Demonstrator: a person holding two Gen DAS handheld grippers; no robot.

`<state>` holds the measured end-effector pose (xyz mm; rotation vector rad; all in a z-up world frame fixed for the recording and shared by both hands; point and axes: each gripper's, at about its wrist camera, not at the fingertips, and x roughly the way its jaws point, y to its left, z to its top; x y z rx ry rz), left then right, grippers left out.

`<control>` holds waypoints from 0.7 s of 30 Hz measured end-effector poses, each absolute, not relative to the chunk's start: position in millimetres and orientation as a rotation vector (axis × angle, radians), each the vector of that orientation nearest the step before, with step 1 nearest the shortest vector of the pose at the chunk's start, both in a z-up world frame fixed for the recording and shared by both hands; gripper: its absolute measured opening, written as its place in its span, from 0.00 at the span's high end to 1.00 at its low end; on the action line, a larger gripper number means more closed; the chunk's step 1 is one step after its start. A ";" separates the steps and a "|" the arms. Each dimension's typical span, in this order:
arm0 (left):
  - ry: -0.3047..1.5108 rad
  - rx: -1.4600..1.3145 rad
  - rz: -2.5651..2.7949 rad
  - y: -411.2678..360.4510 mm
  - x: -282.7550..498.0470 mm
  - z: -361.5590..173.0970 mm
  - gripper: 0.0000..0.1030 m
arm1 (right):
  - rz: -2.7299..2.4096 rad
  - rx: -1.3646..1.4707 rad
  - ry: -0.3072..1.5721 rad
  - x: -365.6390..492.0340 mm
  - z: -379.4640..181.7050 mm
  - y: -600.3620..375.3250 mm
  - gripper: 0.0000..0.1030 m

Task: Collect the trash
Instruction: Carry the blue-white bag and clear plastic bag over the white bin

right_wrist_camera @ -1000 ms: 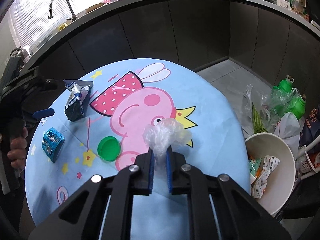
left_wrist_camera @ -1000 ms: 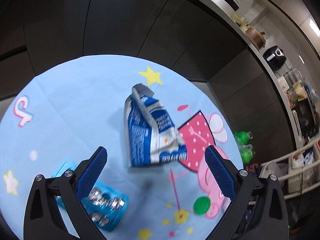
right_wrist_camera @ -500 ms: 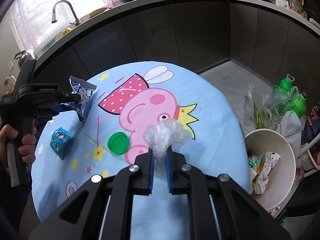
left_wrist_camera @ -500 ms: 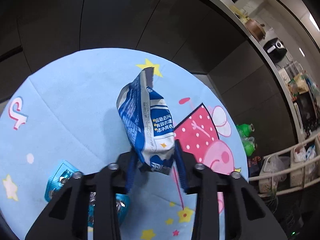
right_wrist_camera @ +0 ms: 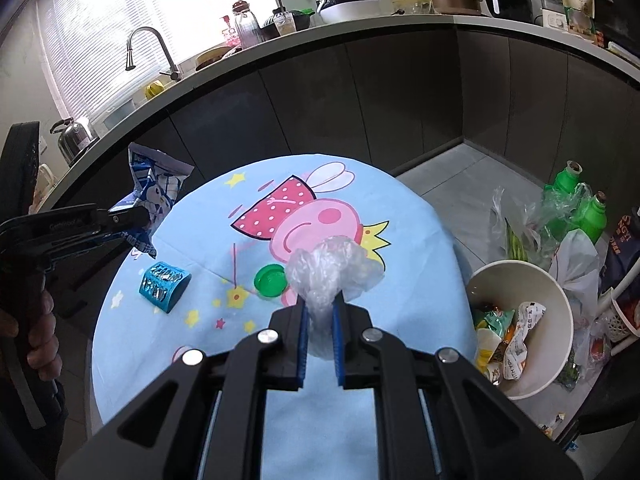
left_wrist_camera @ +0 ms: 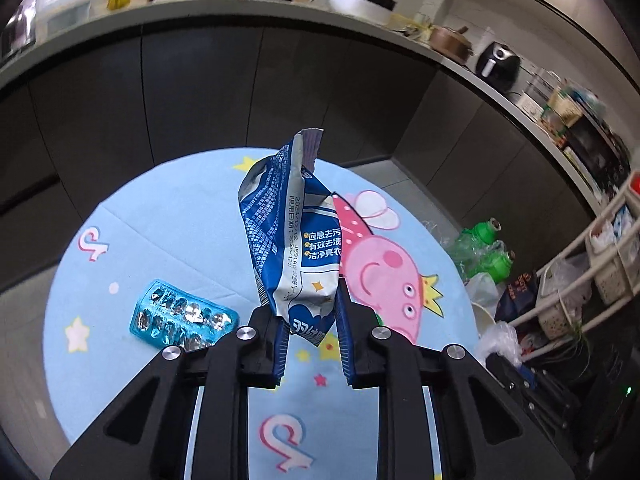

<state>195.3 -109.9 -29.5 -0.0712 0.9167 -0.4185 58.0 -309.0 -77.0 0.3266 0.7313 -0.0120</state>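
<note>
At the left edge of the round table (right_wrist_camera: 400, 216), the left gripper (left_wrist_camera: 311, 346) is closing on the bottom corner of a blue and white wrapper (left_wrist_camera: 294, 240), which hangs clear above the cartoon cloth. The hold looks shallow, so I judge the wrapper could slip out or swing on the way to the bin. The wrapper is crumpled and glossy, torn open at its top, with printed text down one side. Near that same edge a blue pill pack (left_wrist_camera: 182, 316) with burst foil pockets lies flat, not yet picked up. Toward the middle, a green cap (right_wrist_camera: 271, 280) lies on the cloth. Over the near edge, the right gripper (right_wrist_camera: 320, 336) is clenched on a wad of clear plastic film (right_wrist_camera: 334, 268), puffy and wrinkled above the pads; being so light, it could catch on the pads instead of dropping. Off the table's right edge, a white bin (right_wrist_camera: 520, 272) stands on the floor, partly filled with wrappers, and a careless drop could miss it.
</note>
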 end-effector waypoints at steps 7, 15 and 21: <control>0.849 -0.025 -0.483 -136.5 144.3 -3.2 0.81 | -0.008 0.329 0.684 30.5 -60.2 -313.6 0.89; 0.829 0.011 -0.565 -172.3 114.8 9.7 0.81 | -0.055 0.363 0.646 3.7 -53.0 -339.5 0.89; 0.837 0.037 -0.624 -200.6 104.5 10.0 0.81 | -0.104 0.401 0.637 -13.0 -57.3 -364.7 0.89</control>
